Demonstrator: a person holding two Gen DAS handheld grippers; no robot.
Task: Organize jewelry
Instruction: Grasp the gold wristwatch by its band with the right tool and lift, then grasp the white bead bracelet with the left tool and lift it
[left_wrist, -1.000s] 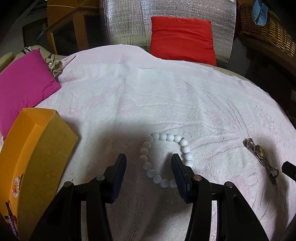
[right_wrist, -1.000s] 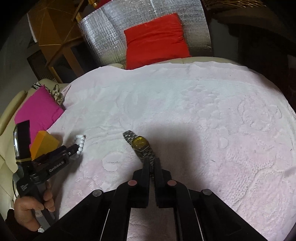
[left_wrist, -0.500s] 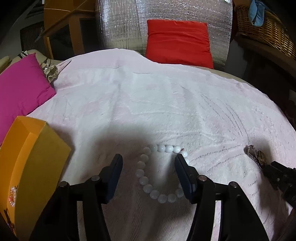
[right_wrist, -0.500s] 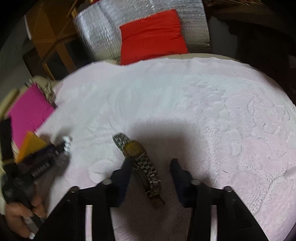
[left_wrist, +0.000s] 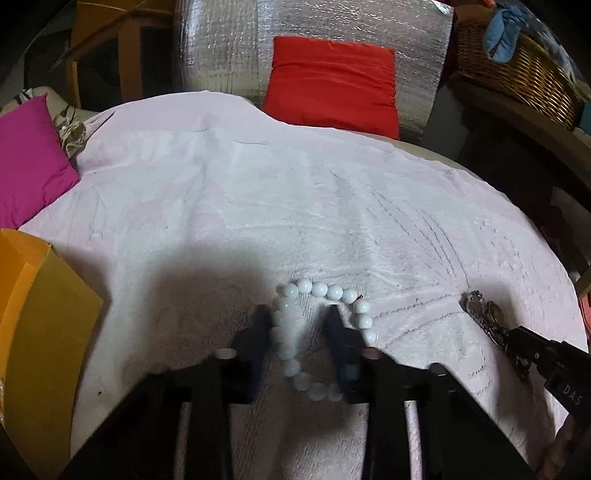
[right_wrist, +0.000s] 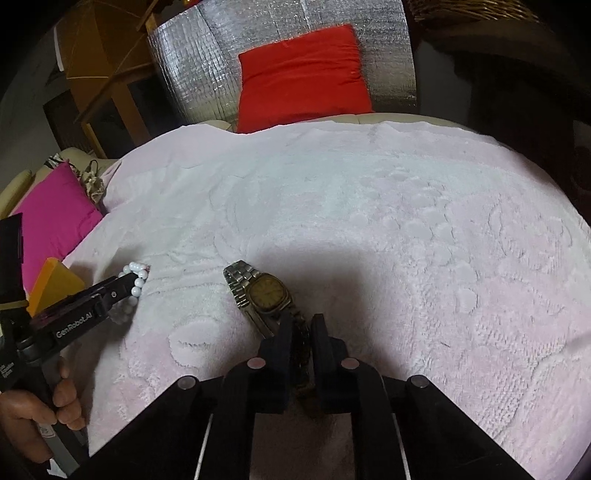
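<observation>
On the pink towel (right_wrist: 369, 206), the watch (right_wrist: 267, 293) strap is pinched by the right gripper (right_wrist: 298, 328); the bead bracelet (left_wrist: 321, 291), straddled by the half-spread left gripper (left_wrist: 297, 325), could be snagged

- A pale pink textured towel (left_wrist: 258, 206) covers the work surface.
- A red cushion (left_wrist: 332, 81) leans against a silver quilted foil panel (left_wrist: 229, 48) at the back.
- A magenta cushion (left_wrist: 26, 162) sits left.
- A wicker basket (left_wrist: 517, 74) — upper right — holds blue cloth (bunched).
</observation>
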